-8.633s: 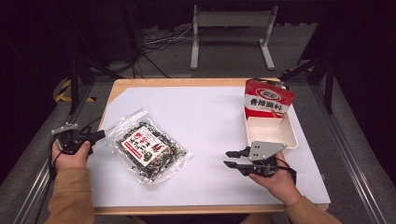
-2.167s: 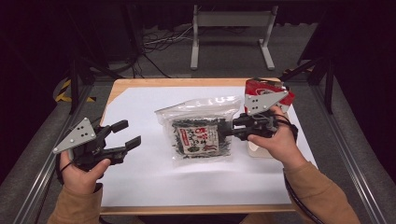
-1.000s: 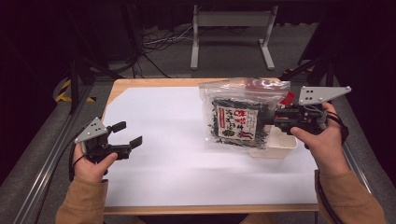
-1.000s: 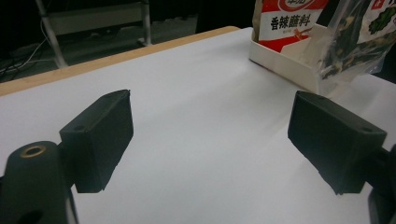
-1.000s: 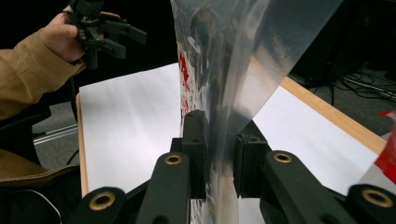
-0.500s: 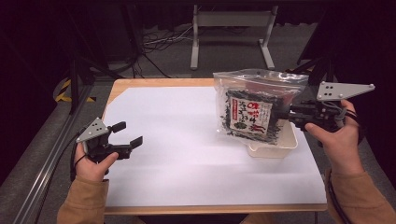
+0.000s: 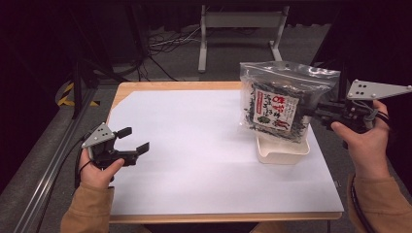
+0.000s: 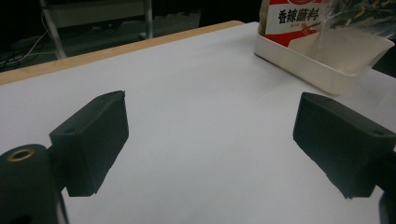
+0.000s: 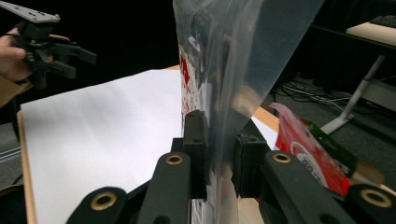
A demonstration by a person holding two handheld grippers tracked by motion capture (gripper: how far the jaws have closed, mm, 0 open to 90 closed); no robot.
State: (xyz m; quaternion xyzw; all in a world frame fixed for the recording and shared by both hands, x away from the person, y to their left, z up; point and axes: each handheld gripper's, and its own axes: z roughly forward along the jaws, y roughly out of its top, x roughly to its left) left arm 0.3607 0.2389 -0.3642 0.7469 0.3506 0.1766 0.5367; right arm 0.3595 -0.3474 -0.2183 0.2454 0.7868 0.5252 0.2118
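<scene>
A clear zip bag [image 7: 277, 107] of dark dried seaweed with a red and white label hangs upright over a white tray [image 7: 284, 150] at the table's right side. My right gripper [image 7: 316, 112] is shut on the bag's right edge. In the right gripper view the two pads pinch the plastic [image 9: 219, 158], and a red packet [image 9: 303, 144] lies behind. My left gripper [image 7: 133, 141] is held low at the table's left, open with nothing between its fingers [image 8: 93, 135]. The left gripper view looks across to the tray [image 8: 327, 60] with the red packet [image 8: 299, 18] standing in it.
A white sheet [image 7: 204, 145] covers the wooden table. Beyond the far edge stands a metal stand [image 7: 238, 29], with cables on the floor. A metal rail [image 7: 48, 165] runs along the left side.
My right gripper has carried the bag further right and slightly up, so it now hangs over the tray. The left gripper has stayed where it was, open.
</scene>
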